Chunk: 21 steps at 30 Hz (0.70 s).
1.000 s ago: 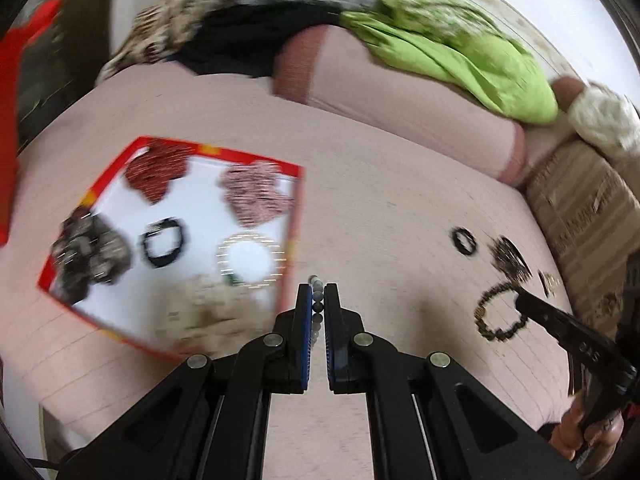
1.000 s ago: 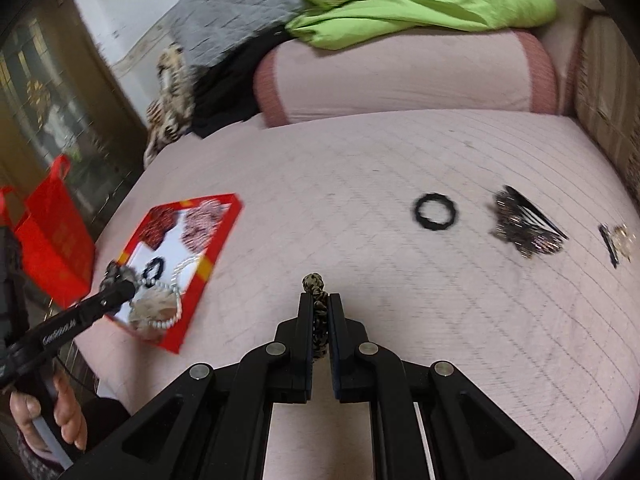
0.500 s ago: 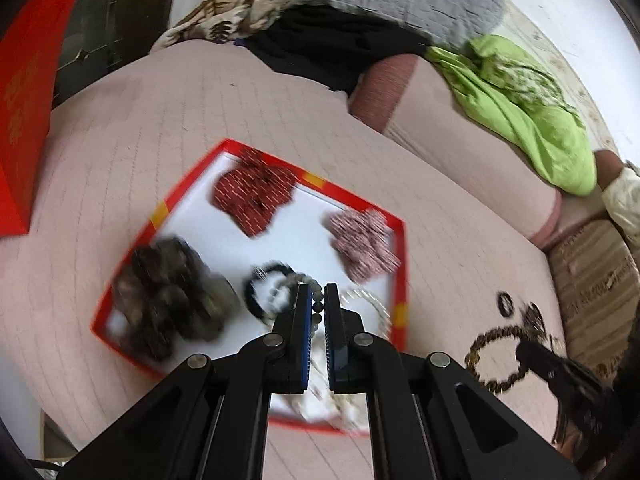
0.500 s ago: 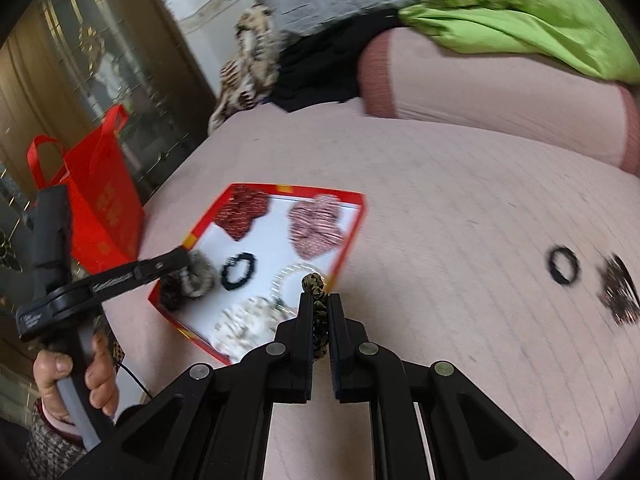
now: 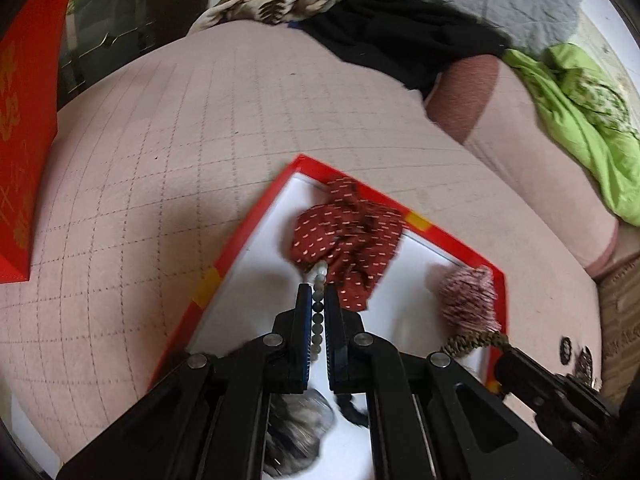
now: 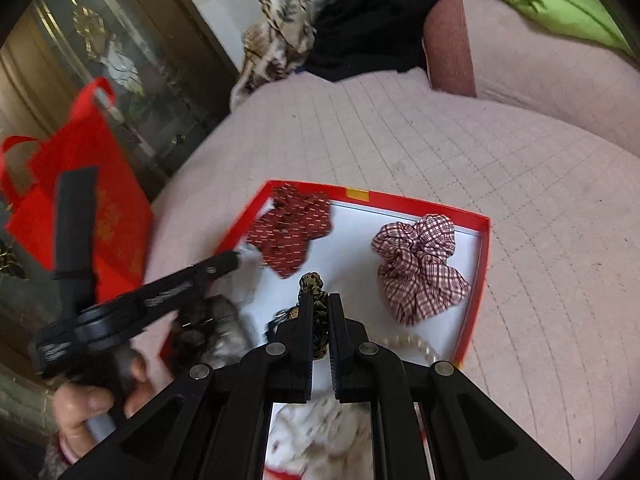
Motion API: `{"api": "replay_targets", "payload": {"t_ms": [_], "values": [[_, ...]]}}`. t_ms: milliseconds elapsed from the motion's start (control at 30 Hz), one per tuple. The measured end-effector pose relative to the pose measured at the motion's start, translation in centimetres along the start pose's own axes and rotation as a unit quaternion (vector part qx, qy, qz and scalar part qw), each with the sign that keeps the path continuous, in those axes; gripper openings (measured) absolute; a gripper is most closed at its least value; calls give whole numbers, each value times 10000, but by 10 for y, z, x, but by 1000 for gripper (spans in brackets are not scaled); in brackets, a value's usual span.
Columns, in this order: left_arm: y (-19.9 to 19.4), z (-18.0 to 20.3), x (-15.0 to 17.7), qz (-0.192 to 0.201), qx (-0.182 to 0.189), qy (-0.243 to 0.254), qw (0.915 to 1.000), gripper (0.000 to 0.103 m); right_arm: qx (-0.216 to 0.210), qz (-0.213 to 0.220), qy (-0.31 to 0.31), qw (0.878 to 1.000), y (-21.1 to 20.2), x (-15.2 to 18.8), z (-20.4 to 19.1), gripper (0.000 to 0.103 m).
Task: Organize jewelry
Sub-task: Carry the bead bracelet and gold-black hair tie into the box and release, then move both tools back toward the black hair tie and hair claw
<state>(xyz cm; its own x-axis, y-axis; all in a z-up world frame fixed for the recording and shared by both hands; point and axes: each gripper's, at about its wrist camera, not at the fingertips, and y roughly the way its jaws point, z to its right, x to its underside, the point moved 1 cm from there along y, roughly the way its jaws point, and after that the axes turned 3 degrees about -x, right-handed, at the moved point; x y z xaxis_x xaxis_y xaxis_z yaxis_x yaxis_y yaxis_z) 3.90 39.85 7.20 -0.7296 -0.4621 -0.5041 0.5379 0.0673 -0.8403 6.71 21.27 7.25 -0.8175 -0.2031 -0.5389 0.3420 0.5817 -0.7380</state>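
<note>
The left gripper [image 5: 318, 300] is hanging over the red tray [image 5: 224, 248], its jaws pinching a pale green bead bracelet [image 5: 319, 280] whose beads are poking out past the tips at the centre of the left wrist frame. The right gripper [image 6: 320, 300] is over the same tray [image 6: 476, 280], its jaws pinching a brown patterned bracelet [image 6: 314, 282] at the centre of its own frame.

The likeliest trouble is crowding. The tray is already holding a dark red scrunchie [image 6: 292, 236], a checked scrunchie [image 6: 420, 268], a pearl bracelet [image 6: 416, 344] and blurred darker pieces lower left, so either bracelet, if released here, could be landing on top of another item and tangling. The green beads are sitting right in front of the dark red scrunchie [image 5: 348, 240] in the left view and may be snagging its fabric. Both grippers are working close together, so they could be knocking one another. A release near the tray's rim could be sending beads onto the pink bed cover [image 6: 400, 140].
</note>
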Motion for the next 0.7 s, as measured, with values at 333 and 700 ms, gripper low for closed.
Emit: {"api": "replay_targets", "payload": {"t_ms": [333, 700], "values": [[2, -2, 1, 53, -142, 29, 9999, 11, 296, -204, 95, 9993, 25, 3, 24, 11], [-44, 12, 12, 432, -179, 12, 9989, 41, 219, 0, -36, 9998, -11, 9, 17, 38]]}}
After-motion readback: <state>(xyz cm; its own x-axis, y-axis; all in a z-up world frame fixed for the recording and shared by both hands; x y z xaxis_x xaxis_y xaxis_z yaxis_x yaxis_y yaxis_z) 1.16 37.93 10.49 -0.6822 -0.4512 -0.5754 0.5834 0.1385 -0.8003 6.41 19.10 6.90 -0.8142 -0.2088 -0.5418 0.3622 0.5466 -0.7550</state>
